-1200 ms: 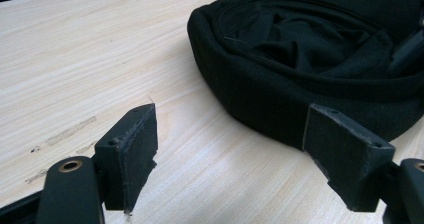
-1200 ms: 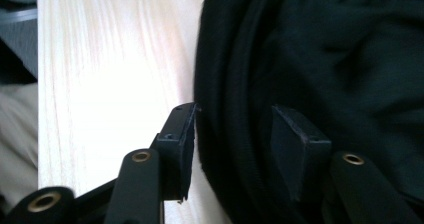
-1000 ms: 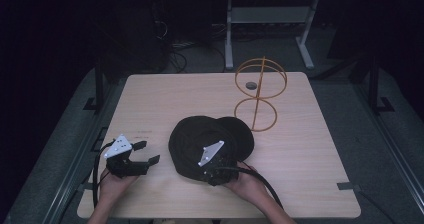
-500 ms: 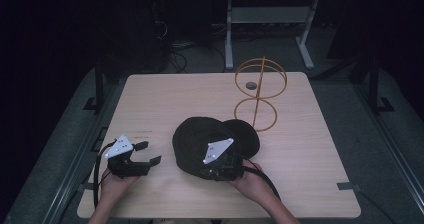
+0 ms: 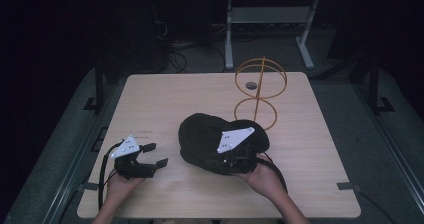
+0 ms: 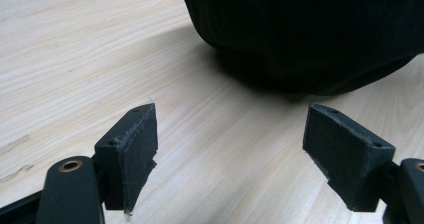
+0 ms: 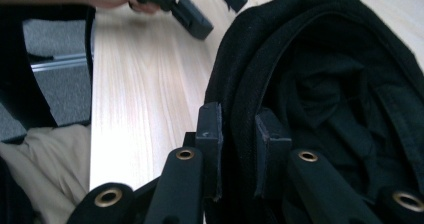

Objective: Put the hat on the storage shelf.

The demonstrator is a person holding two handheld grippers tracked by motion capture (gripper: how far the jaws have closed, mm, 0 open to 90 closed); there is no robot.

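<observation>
A soft black cloth hat (image 5: 210,141) lies near the middle of the pale wooden table (image 5: 165,99), a bit toward the person's side. In the right gripper view you can see inside the hat (image 7: 325,99), with its dark folds showing. The right gripper (image 7: 237,144) has its 2 jaws pinched close on the thick rim of the hat, 1 jaw outside and 1 jaw inside. In the high view the right gripper (image 5: 239,151) sits on the near right part of the hat, held by the person's right hand (image 5: 265,176). The left gripper (image 5: 155,155) is off to the left, held low over the table by the left hand (image 5: 122,181), and apart from the hat. Its 2 jaws are wide apart with nothing between them. In the left gripper view (image 6: 230,149) the hat (image 6: 310,34) is just ahead of those jaws. A thin orange wire stand with 2 rings (image 5: 261,91) is on the far right part of the table, near the hat. A small dark round disc (image 5: 251,85) lies on the table behind the stand.
</observation>
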